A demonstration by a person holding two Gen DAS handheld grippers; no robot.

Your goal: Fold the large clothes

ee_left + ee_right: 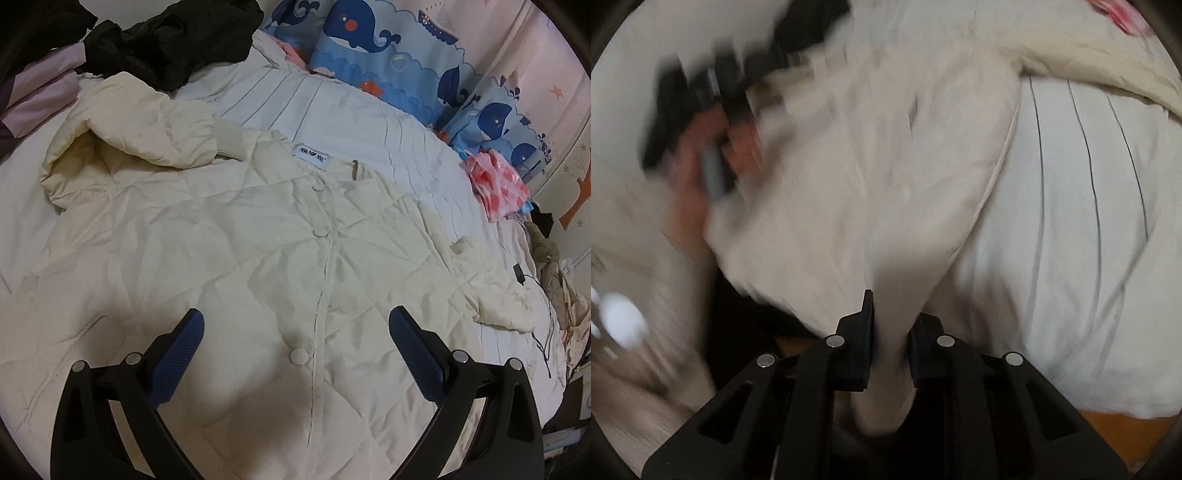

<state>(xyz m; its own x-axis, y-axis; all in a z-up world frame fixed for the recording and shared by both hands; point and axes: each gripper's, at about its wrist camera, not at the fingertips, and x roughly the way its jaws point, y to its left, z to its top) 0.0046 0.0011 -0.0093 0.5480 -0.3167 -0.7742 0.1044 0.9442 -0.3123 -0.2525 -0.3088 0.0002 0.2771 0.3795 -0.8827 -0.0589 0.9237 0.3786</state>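
A cream quilted jacket [236, 251] lies front up and buttoned on the white bed, collar and label toward the pillows. Its left sleeve [140, 136] is folded in over the shoulder. My left gripper [295, 326] is open and empty, hovering over the lower front near a white button [298, 355]. My right gripper [891, 314] is shut on a bunched edge of the same jacket [886, 177] and lifts it; this view is blurred by motion. The other gripper and the hand holding it [701, 140] show blurred at the left of the right wrist view.
Whale-print pillows [388, 51] lie at the head of the bed. Dark clothes [166, 40] are piled at the far left, a pink checked cloth [498, 184] at the right. A black cable [532, 295] runs along the right edge. Striped white bedding [1071, 229] lies beside the jacket.
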